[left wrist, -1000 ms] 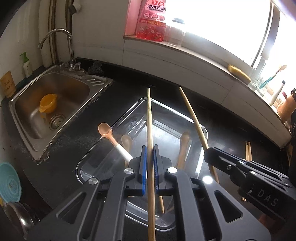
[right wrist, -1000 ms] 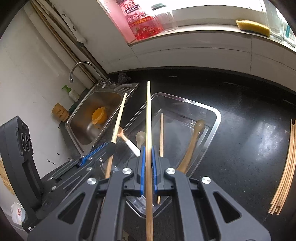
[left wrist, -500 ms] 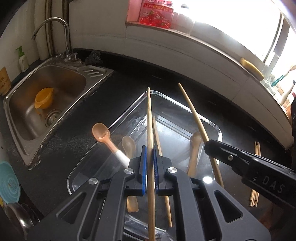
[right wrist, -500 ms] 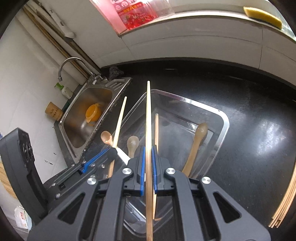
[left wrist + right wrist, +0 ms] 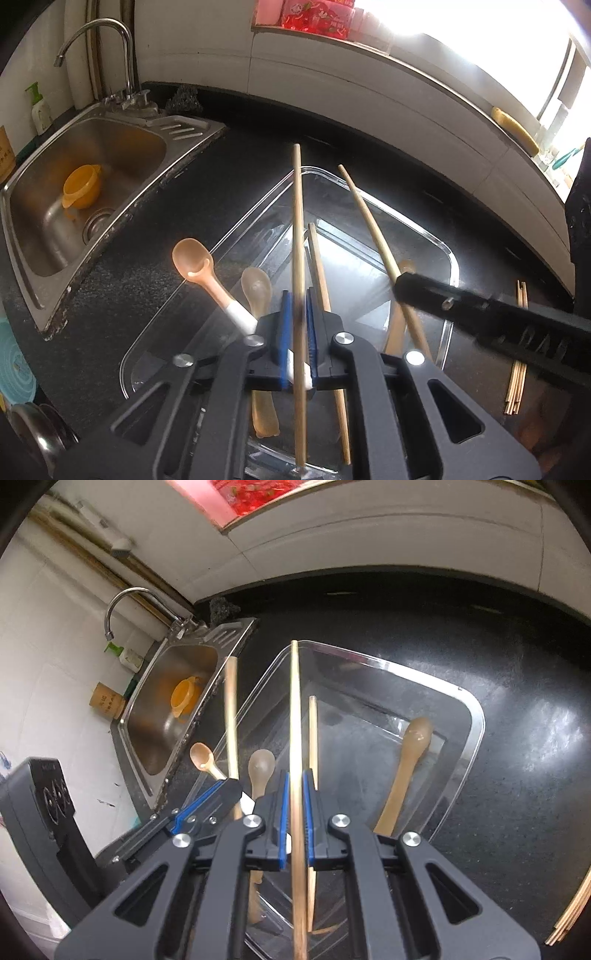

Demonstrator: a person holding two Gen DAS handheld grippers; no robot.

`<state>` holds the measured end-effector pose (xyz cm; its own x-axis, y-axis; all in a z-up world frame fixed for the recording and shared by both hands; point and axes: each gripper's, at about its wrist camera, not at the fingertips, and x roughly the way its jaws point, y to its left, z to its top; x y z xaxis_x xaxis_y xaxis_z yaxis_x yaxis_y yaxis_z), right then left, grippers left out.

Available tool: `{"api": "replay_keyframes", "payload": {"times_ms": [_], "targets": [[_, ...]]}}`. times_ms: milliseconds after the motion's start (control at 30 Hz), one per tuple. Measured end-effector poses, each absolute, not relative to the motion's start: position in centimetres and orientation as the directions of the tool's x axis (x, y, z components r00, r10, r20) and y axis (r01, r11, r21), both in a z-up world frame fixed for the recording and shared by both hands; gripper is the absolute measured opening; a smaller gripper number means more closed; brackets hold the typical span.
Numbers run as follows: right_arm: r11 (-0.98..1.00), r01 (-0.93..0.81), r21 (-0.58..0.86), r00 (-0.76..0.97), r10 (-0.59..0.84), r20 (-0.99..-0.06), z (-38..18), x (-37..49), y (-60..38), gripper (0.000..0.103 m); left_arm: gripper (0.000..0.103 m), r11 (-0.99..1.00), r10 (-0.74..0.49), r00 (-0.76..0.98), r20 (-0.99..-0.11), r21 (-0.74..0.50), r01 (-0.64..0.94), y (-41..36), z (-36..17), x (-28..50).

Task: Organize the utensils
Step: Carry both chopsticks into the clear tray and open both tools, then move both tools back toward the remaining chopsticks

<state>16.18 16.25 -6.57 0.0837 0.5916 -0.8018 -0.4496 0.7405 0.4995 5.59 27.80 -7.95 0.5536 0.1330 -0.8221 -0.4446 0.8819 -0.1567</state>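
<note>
Left claw (image 5: 298, 328) grips chopstick (image 5: 297, 221) above clear tray (image 5: 448, 254); right claw (image 5: 295, 808) grips second chopstick (image 5: 294, 709).

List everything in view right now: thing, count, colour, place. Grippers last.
Clear tray: one, transparent, on the black counter.
Held chopsticks: two, tan, one per gripper, above the tray.
Loose chopstick: one, tan, inside the tray.
Spoons: three, beige; two in the tray, one white-handled leaning over its left rim.
Chopstick bundle: tan, on the counter right of the tray.
Sink: one, steel, left.
Orange cup: one, in the sink.
Faucet: one, chrome.
Left gripper: shut on a chopstick.
Right gripper: shut on a chopstick.
</note>
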Motion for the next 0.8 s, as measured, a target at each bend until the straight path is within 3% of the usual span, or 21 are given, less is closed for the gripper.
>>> {"api": "replay_keyframes", "payload": {"times_ms": [33, 67, 100, 133, 367, 533, 800], "targets": [[0.742, -0.449, 0.498, 0.093, 0.593, -0.8, -6.1, 16.4, 15.8, 0.012, 0.025, 0.883, 0.146, 0.546, -0.825, -0.14, -0.447, 27.8, -7.9, 5.5], [0.743, -0.45, 0.495, 0.115, 0.598, -0.793, -5.5, 16.6, 15.1, 0.031, 0.038, 0.885, 0.152, 0.552, -0.82, -0.136, -0.446, 27.8, -7.6, 5.3], [0.746, -0.445, 0.496, 0.143, 0.606, -0.783, -4.9, 16.8, 14.2, 0.064, 0.07, 0.885, 0.159, 0.562, -0.812, -0.135, -0.446, 27.9, -7.4, 5.0], [0.75, -0.443, 0.491, 0.179, 0.611, -0.771, -4.2, 16.9, 13.3, 0.074, 0.086, 0.883, 0.178, 0.584, -0.792, -0.134, -0.451, 27.9, -6.8, 4.3], [0.789, -0.438, 0.43, 0.304, 0.58, -0.756, -1.8, 15.5, 6.5, 0.077, 0.088, 0.876, 0.222, 0.622, -0.751, -0.126, -0.465, 27.4, -4.7, 1.3], [0.871, -0.39, 0.3, 0.42, 0.458, -0.784, -1.7, 12.6, -0.1, 0.077, 0.093, 0.902, 0.194, 0.653, -0.732, -0.128, -0.411, 24.2, -3.8, 0.3], [0.948, -0.286, 0.138, 0.565, 0.284, -0.775, -0.4, 7.3, -11.0, 0.093, 0.097, 0.959, 0.086, 0.676, -0.732, -0.123, -0.255, 15.3, -3.6, -0.8]]}}
